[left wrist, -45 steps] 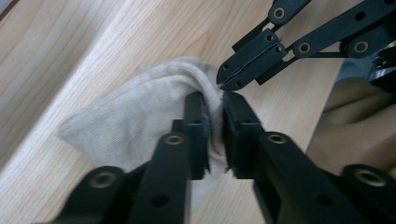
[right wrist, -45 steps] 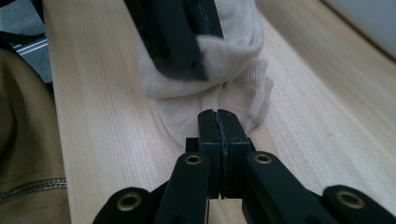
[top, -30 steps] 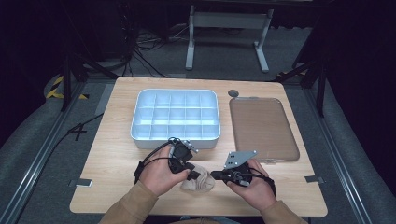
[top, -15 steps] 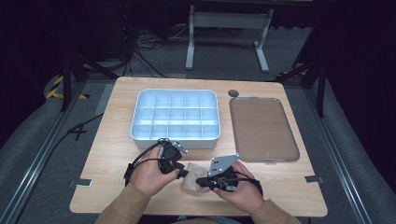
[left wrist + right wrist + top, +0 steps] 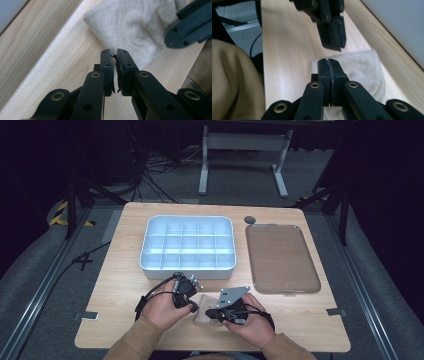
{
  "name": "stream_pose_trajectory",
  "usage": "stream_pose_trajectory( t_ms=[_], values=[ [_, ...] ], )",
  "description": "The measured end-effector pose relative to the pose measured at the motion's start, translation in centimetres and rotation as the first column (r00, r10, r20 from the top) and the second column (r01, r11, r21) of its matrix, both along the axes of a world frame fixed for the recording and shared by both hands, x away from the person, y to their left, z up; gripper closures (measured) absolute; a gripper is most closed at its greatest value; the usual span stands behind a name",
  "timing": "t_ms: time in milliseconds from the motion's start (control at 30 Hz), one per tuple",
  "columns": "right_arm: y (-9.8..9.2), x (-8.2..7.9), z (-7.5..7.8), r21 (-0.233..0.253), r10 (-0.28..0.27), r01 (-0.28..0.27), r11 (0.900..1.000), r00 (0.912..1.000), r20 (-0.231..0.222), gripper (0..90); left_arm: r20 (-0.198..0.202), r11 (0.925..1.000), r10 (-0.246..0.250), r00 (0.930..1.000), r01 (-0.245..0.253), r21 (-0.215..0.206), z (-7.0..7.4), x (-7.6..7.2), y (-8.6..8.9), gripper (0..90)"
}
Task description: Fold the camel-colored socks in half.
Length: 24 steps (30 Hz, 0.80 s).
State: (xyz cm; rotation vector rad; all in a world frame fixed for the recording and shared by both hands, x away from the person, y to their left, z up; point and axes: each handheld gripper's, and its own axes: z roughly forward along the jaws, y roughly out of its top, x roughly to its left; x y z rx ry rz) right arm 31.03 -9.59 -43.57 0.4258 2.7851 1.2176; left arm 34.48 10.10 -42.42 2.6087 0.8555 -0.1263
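- vs the frame half a second back: both hands sit in much the same spot at lower centre of the high view, grippers a bit closer over the cloth; tray, bin and table unchanged
- vs the frame a full second back: hands have pulled in toward the bottom edge, right gripper now further left
- left gripper: jaws nearly together, thin slit between the pads in the left gripper view; tips sit at the cloth's near edge, can't tell whether any fabric is pinched
- right gripper: jaws pressed together in the right gripper view, tips over the cloth edge; whether fabric is caught, can't tell
- cloth: beige knit, lying on the table between the two grippers, lower centre of the high view; upper centre in the left gripper view, centre-right in the right gripper view
- table: light wood, rectangular
- compartment bin: pale blue-white, gridded, centre of frame, just above the hands
- brown tray: right of the bin, apart from it
- small grey disc at the tray's upper left corner
- room: dark, grey carpet floor, cables upper left, metal stand top centre
- tan sleeves at the bottom edge
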Motion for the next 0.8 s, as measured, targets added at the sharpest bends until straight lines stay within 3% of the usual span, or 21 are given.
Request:
stream_pose_trajectory(
  t_ms=[167, 300, 400, 533, 800],
  values=[
    [-1.0, 0.2, 0.2, -0.011, -0.018, 0.017, 1.0, 0.9997, -0.018, 89.4, 0.013, 0.9995, -0.023, 0.9997, 0.023, -0.02, 0.2, -0.1, -0.3, 84.1],
    [-1.7, 0.4, -0.2, -0.032, -0.036, 0.035, 0.999, 0.9988, -0.034, 89.3, 0.065, 0.996, -0.059, 0.9962, 0.063, -0.063, 0.8, -0.2, -1.0, 84.6],
    [-1.9, 0.4, -0.4, -0.046, -0.042, 0.04, 0.998, 0.9985, -0.036, 89.2, 0.094, 0.9933, -0.085, 0.992, 0.092, -0.071, 0.8, -0.2, -1.4, 85.4],
    [-2.3, 0.4, -0.7, -0.066, -0.055, 0.054, 0.996, 0.9982, -0.024, 88.6, 0.103, 0.9933, -0.105, 0.9891, 0.109, -0.037, -0.1, 0.3, -2.0, 84.5],
    [-3.0, 0.7, -1.4, -0.093, -0.067, 0.064, 0.994, 0.9973, -0.03, 87.3, 0.068, 0.9937, -0.111, 0.9915, 0.112, -0.005, -0.9, 0.3, -2.7, 84.7]
  ],
)
